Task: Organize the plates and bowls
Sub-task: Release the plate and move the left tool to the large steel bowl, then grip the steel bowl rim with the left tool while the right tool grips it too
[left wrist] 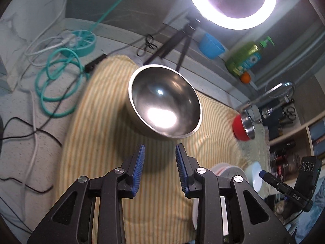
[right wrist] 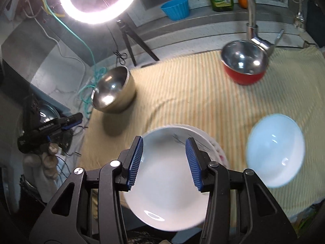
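On the striped yellow cloth (left wrist: 105, 122), a shiny, tilted steel bowl (left wrist: 164, 101) sits just beyond the left tool (left wrist: 160, 152), released and empty, while the right tool (right wrist: 164, 148), likewise parted, hovers over a white plate (right wrist: 168, 183).

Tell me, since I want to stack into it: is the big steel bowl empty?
Empty. The big steel bowl shows only bare shiny metal and light reflections inside, in both wrist views.
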Motion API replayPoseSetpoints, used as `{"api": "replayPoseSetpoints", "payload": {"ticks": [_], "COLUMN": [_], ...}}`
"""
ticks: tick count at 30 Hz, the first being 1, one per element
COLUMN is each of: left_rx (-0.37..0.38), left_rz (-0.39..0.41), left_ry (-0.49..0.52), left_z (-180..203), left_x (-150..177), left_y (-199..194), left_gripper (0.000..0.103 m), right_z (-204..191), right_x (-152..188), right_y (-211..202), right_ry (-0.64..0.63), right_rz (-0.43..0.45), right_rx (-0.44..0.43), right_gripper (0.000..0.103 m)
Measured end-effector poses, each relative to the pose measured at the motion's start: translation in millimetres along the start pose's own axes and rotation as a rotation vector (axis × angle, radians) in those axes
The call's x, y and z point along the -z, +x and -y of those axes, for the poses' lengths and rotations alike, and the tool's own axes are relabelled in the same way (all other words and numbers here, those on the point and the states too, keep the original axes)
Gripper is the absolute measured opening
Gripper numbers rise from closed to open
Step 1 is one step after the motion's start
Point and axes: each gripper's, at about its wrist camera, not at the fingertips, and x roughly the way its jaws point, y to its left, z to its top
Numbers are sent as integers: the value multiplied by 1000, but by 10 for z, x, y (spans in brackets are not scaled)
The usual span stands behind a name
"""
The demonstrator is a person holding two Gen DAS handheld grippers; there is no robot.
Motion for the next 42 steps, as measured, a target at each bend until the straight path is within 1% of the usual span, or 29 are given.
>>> {"api": "replayPoseSetpoints", "payload": {"ticks": [4,6,8,9,12,15,23,33,35,38,39,42], "left_rx": [-11,-21,-20,-17,-26,-16,-9,25,22,25,26,25], "left_rz": [13,12,9,7,-2,-25,-51,-84,-84,-81,-81,-81], "left_ry": [-25,-24,-34,-36,-33,-35,-54,-75,-71,-70,-71,-64], "left_z": [-130,-165,-206,-221,-254,-275,-346,-370,-370,-377,-381,-377], "left_x": [-160,-215,-273,-298,-378,-436,-544,-550,-549,-542,-542,-536], "left_y": [41,84,141,168,265,365,530,670,676,676,679,677], "left_gripper": [30,30,30,30,30,30,30,30,30,29,29,28], "right_z": [-174,-247,-314,-335,-413,-487,-636,-718,-735,-763,-775,-790], "right_x": [-155,-247,-334,-371,-494,-581,-785,-862,-860,-862,-861,-857], "right_y": [178,285,412,464,654,836,1273,1685,1729,1792,1814,1864], "right_ry": [-15,-14,-6,-1,3,-3,-2,-24,-34,-45,-52,-61], "right_rz": [1,-3,-16,-19,-37,-53,-99,-175,-180,-194,-200,-202], "right_rx": [-30,-58,-84,-93,-115,-117,-120,-93,-87,-86,-80,-59], "right_gripper": [45,46,50,54,56,56,56,56,54,43,37,35]}}
